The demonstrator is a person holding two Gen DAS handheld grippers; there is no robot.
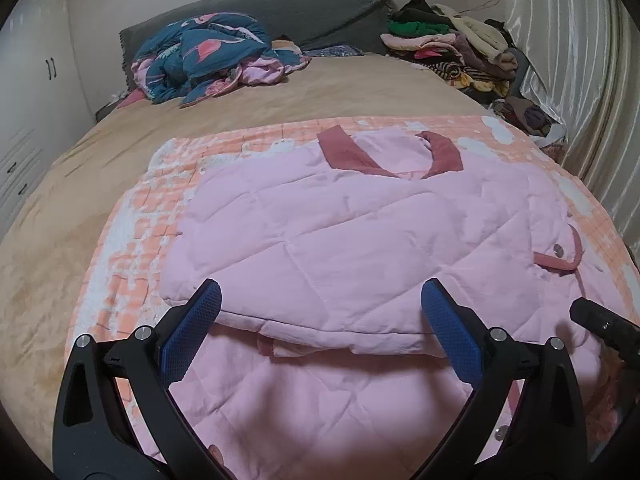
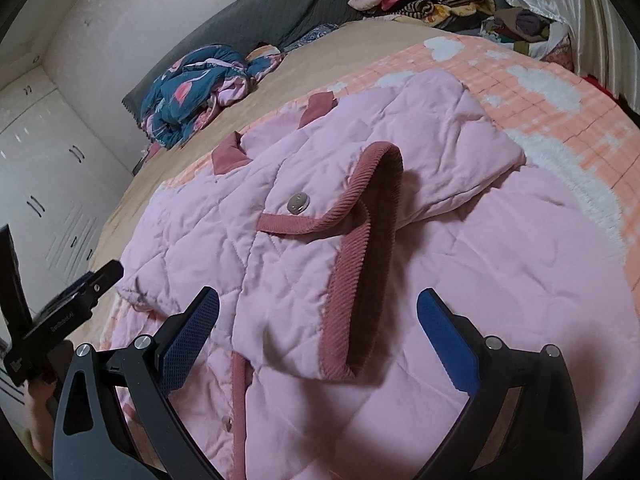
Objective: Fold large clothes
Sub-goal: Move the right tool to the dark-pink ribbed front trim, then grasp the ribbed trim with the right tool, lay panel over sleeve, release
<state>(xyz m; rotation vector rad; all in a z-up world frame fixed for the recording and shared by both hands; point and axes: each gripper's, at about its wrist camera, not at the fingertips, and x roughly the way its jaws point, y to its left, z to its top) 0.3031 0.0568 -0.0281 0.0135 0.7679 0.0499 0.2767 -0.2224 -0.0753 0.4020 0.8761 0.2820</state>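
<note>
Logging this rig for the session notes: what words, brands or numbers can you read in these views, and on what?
Small white print on the left tool body, seen from the right wrist view: too blurred to read.
Snap button on the pink jacket: faint embossing, unreadable.
Nothing else carries text.

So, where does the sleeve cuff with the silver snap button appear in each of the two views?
Left wrist view: the sleeve cuff lies far right, at the edge of the pink quilted jacket, small, beyond the right finger.
Right wrist view: the sleeve cuff lies in the centre, large, between and beyond the two open fingers.
Shared landmark: the blue flamingo-print quilt, bunched before the grey headboard cushion.
</note>
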